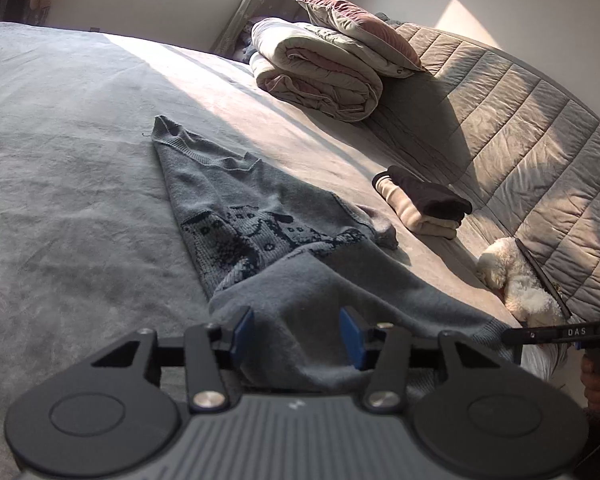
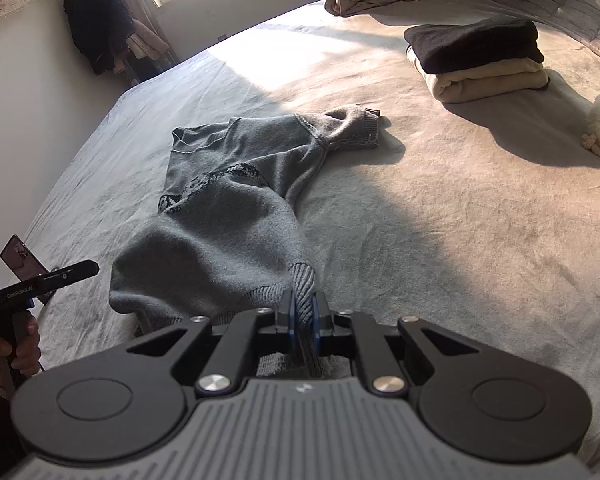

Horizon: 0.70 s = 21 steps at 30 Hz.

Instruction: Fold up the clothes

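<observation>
sweater [image 1: 260,216]: grey-blue knit, dark patterned band across the chest, ribbed hem and cuffs; lies lengthwise on the bed, neck end far, hem end lifted and doubled back toward the cameras; soft rounded fold at the near end.
sleeve [image 2: 352,124]: one sleeve sticks out sideways, ribbed cuff flat on the sheet; other sleeve not visible.
left hand-held gripper [image 1: 296,336]: blue pads wide apart, lifted knit bulging between them; no pinch visible, contact with the pads hard to tell.
right hand-held gripper [image 2: 303,320]: blue pads closed tight on the ribbed hem corner, cloth strip running down between them.
bed [image 1: 60,160]: grey plush sheet, fine nap, mild wrinkles; broad bare area left of the sweater, sunlit band across the far part; near edge cut off by the gripper bodies.
folded clothes [image 2: 480,64]: neat stack, black piece on cream piece, well apart from the sweater, near the headboard.
rolled quilt [image 1: 316,76]: puffy beige-pink roll with a pillow on top, far corner.
headboard [image 1: 520,140]: quilted grey panels, stitched channels, curves along the right side.
white plush thing [image 1: 516,280]: fluffy, against the headboard base, partly cut off; what it is unclear.
edges: fisheye bends the room; window top cropped.
</observation>
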Each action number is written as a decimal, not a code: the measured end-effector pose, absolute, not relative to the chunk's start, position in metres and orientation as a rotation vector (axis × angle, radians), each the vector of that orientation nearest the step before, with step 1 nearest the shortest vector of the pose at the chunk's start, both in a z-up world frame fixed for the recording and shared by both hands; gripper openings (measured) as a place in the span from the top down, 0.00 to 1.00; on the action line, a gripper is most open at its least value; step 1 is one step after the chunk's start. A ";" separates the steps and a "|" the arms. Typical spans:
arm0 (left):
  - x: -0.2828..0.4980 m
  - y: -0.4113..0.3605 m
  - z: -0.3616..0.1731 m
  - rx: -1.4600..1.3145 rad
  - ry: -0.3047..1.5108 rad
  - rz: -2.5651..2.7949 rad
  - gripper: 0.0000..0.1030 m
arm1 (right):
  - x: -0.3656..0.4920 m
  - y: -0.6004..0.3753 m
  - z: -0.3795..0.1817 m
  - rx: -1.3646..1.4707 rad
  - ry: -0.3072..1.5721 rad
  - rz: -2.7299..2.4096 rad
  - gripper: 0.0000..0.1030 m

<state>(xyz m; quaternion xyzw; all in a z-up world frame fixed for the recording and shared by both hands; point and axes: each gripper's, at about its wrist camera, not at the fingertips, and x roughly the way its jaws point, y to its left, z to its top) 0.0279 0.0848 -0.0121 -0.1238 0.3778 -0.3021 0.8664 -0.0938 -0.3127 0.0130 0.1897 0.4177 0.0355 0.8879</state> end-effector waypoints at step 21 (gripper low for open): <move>0.067 0.097 -0.033 -0.435 0.892 -0.436 0.51 | -0.066 -0.323 0.010 0.332 0.901 -0.054 0.57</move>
